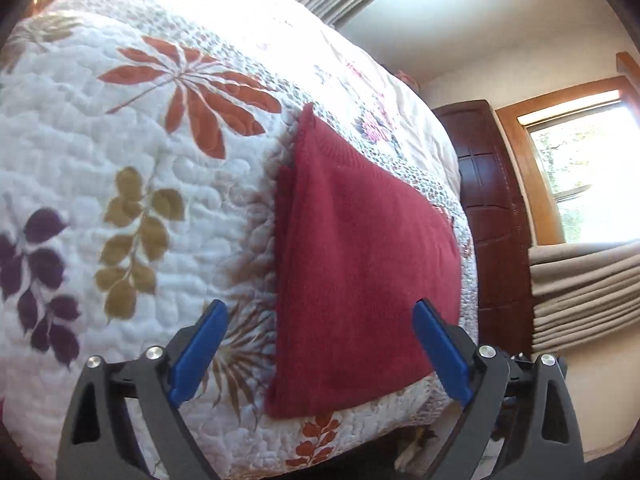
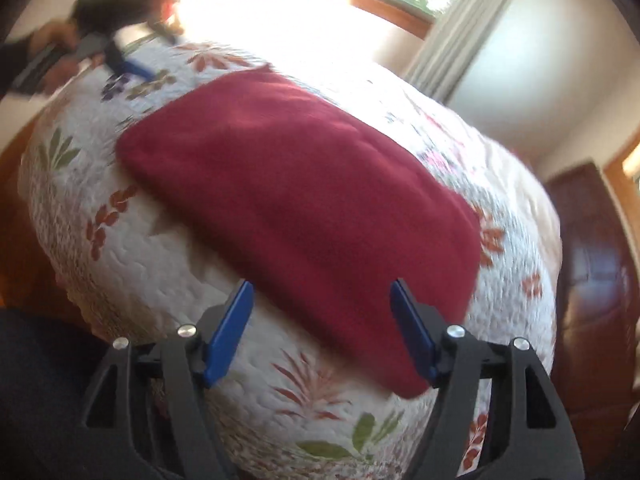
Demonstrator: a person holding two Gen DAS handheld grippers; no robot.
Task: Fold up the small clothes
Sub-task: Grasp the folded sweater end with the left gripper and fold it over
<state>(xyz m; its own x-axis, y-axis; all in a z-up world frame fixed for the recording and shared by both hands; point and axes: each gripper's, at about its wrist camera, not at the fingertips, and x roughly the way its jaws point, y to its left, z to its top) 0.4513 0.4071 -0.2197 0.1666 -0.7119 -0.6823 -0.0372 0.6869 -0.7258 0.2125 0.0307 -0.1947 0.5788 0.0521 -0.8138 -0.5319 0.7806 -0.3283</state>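
Bed: quilted floral cover point(image 1: 120, 160), leaf prints in orange, olive and purple; brown door point(image 1: 492, 208) and sunlit window point(image 1: 580, 168) beyond the far side.
Garment: dark red knit point(image 1: 360, 248), already folded into a flat oblong, lying on the quilt close to the near edge of the bed; layered fold edges visible along its left side in the left wrist view.
Left hand-held gripper point(image 1: 320, 348): blue pads spread wide, nothing between them; hanging just short of the knit's near short end, pointing along its length.
Long axis, left view: running straight away from the pads, near end broad, far corner narrowing toward the door side.
Right hand-held gripper point(image 2: 322, 328): likewise fully parted and empty; poised over the long near edge of the red knit point(image 2: 304, 200), right pad over the cloth, left pad over bare quilt point(image 2: 160, 272).
Long axis, right view: crossing from upper left to lower right, so square-on to this approach.
Nearer arm: probably the right, though the blur in that view leaves contact uncertain.
Pose: both held low and level, above the bedding.
Judgement: next fold, if any, turning on the left gripper taking the short end and carrying it along the length.
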